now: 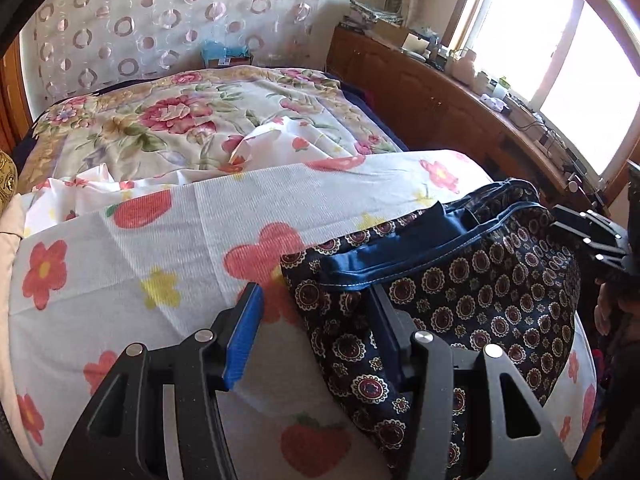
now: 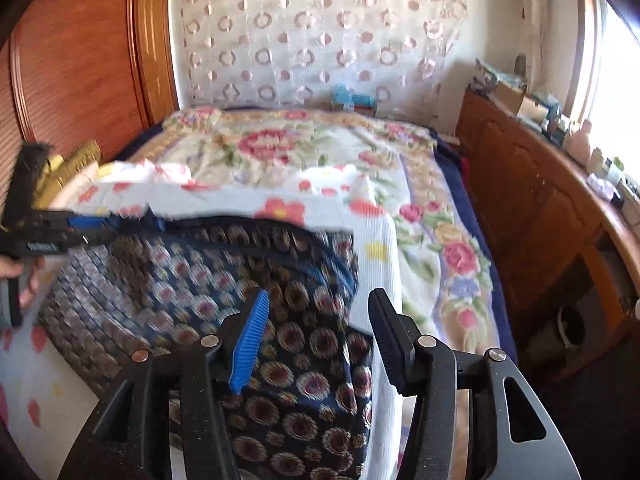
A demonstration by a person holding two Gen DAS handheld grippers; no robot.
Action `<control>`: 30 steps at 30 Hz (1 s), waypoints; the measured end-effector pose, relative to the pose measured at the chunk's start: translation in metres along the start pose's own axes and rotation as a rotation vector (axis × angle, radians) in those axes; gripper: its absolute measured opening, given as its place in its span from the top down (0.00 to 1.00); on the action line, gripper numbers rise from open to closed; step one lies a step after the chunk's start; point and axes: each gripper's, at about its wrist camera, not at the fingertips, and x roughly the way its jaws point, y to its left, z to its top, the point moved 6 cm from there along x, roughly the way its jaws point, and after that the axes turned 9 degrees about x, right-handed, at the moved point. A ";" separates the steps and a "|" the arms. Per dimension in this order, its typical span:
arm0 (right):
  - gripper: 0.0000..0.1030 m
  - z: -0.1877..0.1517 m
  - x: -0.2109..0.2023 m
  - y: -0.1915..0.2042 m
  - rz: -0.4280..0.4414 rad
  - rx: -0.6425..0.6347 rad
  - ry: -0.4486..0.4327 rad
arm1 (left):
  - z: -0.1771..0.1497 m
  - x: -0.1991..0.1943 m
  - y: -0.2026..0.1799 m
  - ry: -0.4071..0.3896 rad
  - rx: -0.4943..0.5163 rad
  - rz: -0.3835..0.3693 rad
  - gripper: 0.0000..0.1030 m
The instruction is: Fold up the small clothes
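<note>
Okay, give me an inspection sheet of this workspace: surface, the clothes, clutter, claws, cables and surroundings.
Surface: bed covered with a white flowered sheet, floral blanket behind.
Job's things: dark patterned garment with blue trim, lying on the sheet, partly folded.
Clutter: rumpled white cloth mid-bed; gold cushion at the wardrobe side.
Claws: left claw open, over the garment's edge; right claw open above the garment, gripping nothing.
Cables: some on the wooden counter, blurred.
Surroundings: circle-print curtain, bright window, wooden wardrobe.
</note>
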 end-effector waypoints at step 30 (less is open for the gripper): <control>0.86 0.011 0.016 -0.005 0.225 0.046 -0.002 | 0.013 -0.047 -0.019 -0.109 0.053 -0.088 0.94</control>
